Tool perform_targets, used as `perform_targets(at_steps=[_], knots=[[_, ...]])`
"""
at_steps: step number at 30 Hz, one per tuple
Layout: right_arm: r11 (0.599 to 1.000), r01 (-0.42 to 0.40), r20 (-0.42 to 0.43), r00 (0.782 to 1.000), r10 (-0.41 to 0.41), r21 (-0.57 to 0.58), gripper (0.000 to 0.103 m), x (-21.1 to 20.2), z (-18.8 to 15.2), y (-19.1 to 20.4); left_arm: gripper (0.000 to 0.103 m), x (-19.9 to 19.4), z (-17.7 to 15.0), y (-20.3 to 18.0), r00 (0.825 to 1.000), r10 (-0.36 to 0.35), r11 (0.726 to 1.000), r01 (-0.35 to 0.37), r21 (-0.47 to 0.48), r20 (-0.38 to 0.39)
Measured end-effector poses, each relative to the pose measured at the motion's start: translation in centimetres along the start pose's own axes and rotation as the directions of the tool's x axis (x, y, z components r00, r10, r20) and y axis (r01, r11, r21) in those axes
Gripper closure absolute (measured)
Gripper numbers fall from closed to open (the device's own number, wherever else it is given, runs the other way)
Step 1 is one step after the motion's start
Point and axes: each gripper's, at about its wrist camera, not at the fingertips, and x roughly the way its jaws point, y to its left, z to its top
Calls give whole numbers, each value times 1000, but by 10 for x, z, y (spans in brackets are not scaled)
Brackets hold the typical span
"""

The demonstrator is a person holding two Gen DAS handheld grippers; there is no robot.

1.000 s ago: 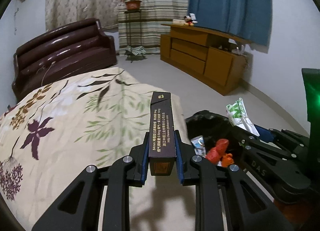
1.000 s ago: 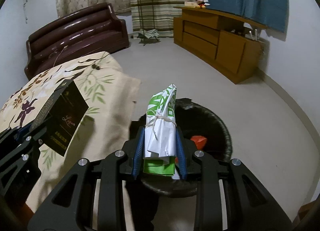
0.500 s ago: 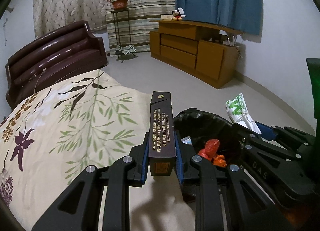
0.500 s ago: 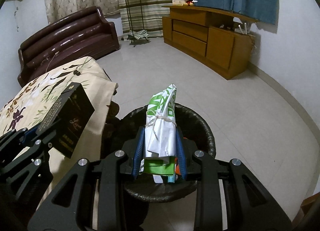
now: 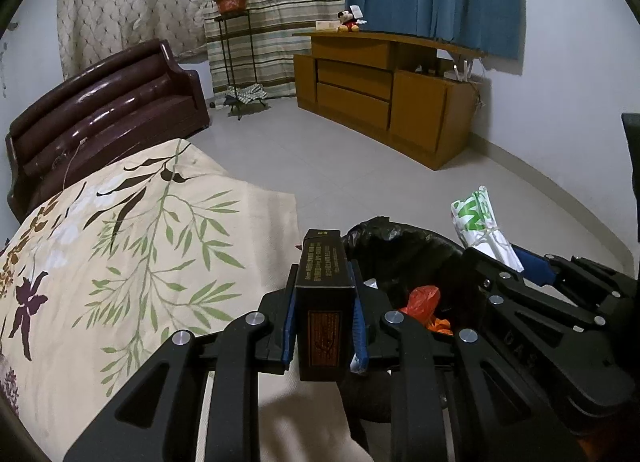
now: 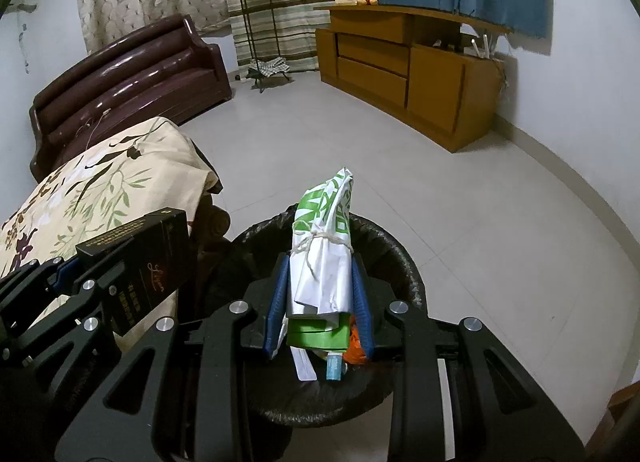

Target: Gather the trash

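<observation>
Black liner of the trash bin (image 6: 400, 262) now sits more fully under both tongs than a second ago; the flowered bedspread (image 5: 120, 262) has slid off to the left in both views, and more bare floor (image 6: 440, 181) shows beyond the bin.

Left tongs (image 5: 323, 302): clamped narrow on a dark cigarette carton (image 5: 324, 286), blue pads pressed to its long sides, carton pointing forward. It hangs over the bedspread's edge, just left of the bin rim. Grip unchanged from earlier.

Right tongs (image 6: 320, 302): clenched on a white-and-green paper bundle tied with string (image 6: 324, 250), a green piece at its base. Bundle held directly above the bin's mouth. Grip unchanged.

Inside the bin: orange-red plastic scrap (image 5: 422, 300) and small wrappers, lying on the liner.

Farther off: dark brown sofa (image 5: 104, 109) behind the bed, wooden sideboard (image 5: 380, 97) against the wall, plant stand (image 5: 232, 41) before striped curtains.
</observation>
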Motion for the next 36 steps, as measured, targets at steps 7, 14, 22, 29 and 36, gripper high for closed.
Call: perform_targets(at_steps=[7,14,22,29,36], knots=[[1000,8,2,1000,-8,26,64,4,-3,-6,64,-1,2,-1,1000,9,1000,-9,1,12],[999,16,4,1000,-17,33,58,2,-4,-7,50,-7,4,0,1000,19,1000,-19,-10,25],[999,25,14,1000,-26,42,46,-8,-8,-8,42,-19,2,6,999,29,999,-28,-32,42],[998,41,31,999,-42,47,37,-20,-12,-7,34,-32,2,11,997,50,998,-47,-45,65],[997,66,65,996,-69,38,28,-40,-16,-3,31,-50,-3,18,995,53,997,-49,-57,86]])
